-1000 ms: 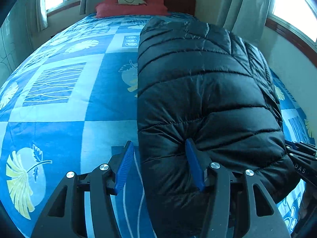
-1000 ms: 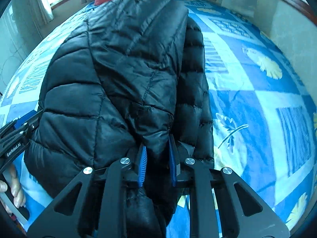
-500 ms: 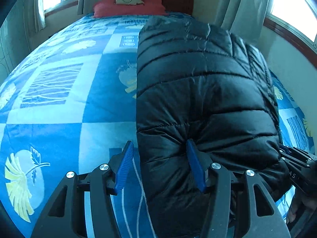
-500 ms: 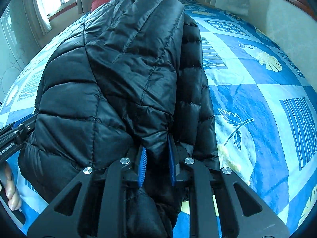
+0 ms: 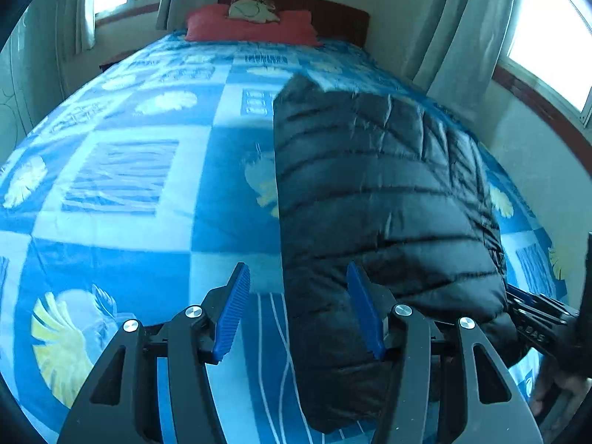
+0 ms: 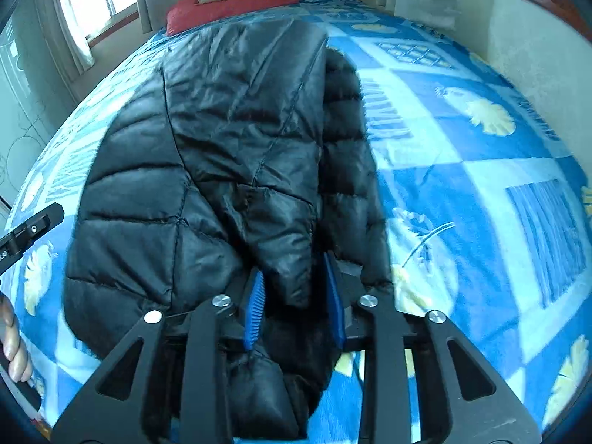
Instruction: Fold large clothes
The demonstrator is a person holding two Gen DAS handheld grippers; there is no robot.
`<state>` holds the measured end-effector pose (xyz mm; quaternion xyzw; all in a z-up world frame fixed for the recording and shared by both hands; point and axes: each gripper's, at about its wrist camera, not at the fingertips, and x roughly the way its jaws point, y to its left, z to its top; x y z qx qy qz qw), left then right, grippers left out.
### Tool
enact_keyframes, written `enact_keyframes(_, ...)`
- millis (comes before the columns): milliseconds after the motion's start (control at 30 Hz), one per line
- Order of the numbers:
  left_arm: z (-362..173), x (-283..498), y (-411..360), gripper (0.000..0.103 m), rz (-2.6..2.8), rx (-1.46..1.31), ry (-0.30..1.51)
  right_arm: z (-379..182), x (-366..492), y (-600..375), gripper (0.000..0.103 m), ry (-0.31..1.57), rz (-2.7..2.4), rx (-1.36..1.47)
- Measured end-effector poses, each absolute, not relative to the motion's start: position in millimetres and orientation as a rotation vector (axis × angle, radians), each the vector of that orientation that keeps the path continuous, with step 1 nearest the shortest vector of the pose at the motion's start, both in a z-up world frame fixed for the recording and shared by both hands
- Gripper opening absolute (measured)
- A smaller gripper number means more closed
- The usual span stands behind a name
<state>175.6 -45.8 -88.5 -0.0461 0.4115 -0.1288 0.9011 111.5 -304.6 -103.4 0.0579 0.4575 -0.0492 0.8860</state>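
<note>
**A:** Since the cameras have pulled back, where is the black puffer jacket (image 5: 381, 199) now?

**B:** It lies folded into a long narrow bundle on the bed (image 5: 122, 222), toward its right side, near end at the foot edge.

**A:** And the fingers?

**B:** The right gripper (image 6: 294, 303) has just been opening; a jacket fold sits between its blue pads, no longer pinched as it was a moment ago. The left gripper (image 5: 299, 314) stands open as before, one pad against the jacket's corner, gripping nothing.

**A:** Meaning?

**B:** Likely this fold is laid and released; a crosswise fold probably remains.
</note>
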Motion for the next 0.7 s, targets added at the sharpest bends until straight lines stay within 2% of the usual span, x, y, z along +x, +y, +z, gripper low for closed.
enact_keyframes(67, -77.5, 185.2, -42.7, 0.055, -0.249, -0.095, 0.830, -78.6, 114.3, -298.8, 0.042, 0.903, -0.145, 0.086)
enact_keyframes(267, -63.9, 217.1, -42.4, 0.055, -0.209, -0.116, 0.804, -37.8, 142.7, -279.0, 0.043, 0.882, -0.176, -0.015)
enact_keyframes(533, -88.8, 220.8, -31.3, 0.055, -0.199, -0.162, 0.866, -94.4, 129.1, -303.4, 0.043, 1.023, -0.188, -0.041)
enact_keyframes(700, -97.1, 215.5, -30.0, 0.055, -0.200, -0.166, 0.883, -90.1, 103.5, -324.1, 0.049, 0.992, -0.197, 0.065)
